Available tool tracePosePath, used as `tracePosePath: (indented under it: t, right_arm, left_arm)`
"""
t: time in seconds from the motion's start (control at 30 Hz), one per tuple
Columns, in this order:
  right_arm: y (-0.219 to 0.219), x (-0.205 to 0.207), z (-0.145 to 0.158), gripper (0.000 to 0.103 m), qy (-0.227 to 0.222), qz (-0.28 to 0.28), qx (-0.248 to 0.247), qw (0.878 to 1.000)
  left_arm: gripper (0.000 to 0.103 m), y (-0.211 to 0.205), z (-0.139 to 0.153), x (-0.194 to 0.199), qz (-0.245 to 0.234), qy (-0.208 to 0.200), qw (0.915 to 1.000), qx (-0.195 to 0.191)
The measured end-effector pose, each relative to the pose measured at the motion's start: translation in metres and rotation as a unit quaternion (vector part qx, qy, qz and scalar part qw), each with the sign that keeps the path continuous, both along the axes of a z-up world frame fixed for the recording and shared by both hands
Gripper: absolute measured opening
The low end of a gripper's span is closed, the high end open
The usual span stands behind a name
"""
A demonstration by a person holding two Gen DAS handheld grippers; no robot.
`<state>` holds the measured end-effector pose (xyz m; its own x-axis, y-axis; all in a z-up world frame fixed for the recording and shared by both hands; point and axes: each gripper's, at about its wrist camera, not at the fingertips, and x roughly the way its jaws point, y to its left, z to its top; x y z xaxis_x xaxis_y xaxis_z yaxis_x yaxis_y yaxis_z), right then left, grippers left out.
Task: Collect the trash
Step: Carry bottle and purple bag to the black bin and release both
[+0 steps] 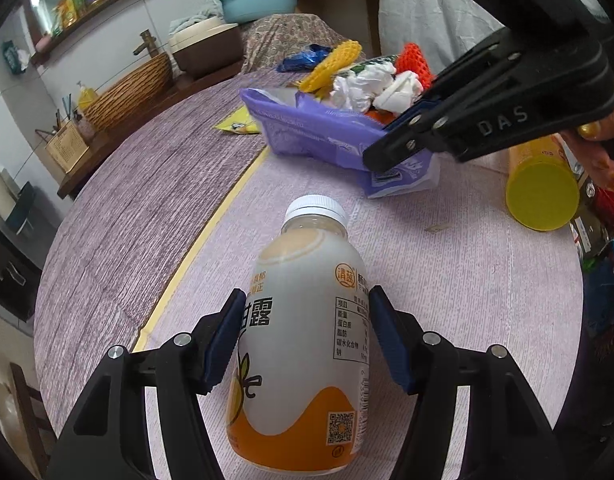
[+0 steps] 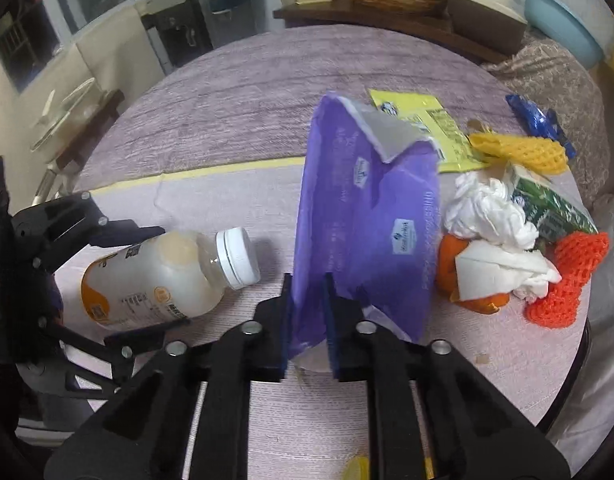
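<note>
Between the two blue pads of the left gripper (image 1: 307, 340) a plastic bottle (image 1: 307, 340) is seen lying on its side. The jaws are held wide. One pad looks to be touching the label, but a small gap is seen at the other, so the bottle is not judged to be squeezed yet. The long way of the bottle runs straight out from this tool, with the white cap (image 1: 317, 209) pointed away and the orange bottom nearest. Only a closing of the jaws is thought to be needed. The left tool is far nearer to the bottle than the right one.

The bottle looks almost empty, cloudy inside, with an orange band and a printed label.

A purple bag (image 2: 367, 216) is pinched tight at its edge by the right gripper (image 2: 307, 320) and held up on the table (image 2: 211, 92). Beside the bag, crumpled white tissue (image 2: 487, 208), orange net (image 2: 567, 280), yellow net (image 2: 519, 150) and a yellow wrapper (image 2: 419, 116) are piled, waiting to be picked up.
</note>
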<state>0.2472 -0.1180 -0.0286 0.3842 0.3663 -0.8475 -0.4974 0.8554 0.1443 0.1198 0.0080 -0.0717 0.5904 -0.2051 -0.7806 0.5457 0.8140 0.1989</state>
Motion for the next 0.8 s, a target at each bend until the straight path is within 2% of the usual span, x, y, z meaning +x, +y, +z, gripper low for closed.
tracePosePath:
  t: [0.1, 0.4, 0.63, 0.8]
  right_arm:
    - [-0.004, -0.007, 0.017, 0.003, -0.024, 0.012, 0.035, 0.999]
    - [-0.047, -0.017, 0.067, 0.002, -0.079, -0.013, 0.129, 0.988]
    - [-0.12, -0.023, 0.093, 0.002, -0.123, -0.081, 0.17, 0.974]
    - [-0.201, -0.036, 0.098, 0.002, -0.156, -0.166, 0.184, 0.956]
  left_arm:
    - [0.062, 0.008, 0.005, -0.001, 0.013, -0.008, 0.9998, -0.015]
    - [0.062, 0.008, 0.048, 0.007, 0.029, -0.048, 0.9956, -0.075]
    - [0.062, -0.039, 0.085, 0.03, -0.023, -0.071, 0.9934, -0.087]
    - [0.062, -0.098, 0.115, 0.058, -0.08, -0.059, 0.9901, -0.099]
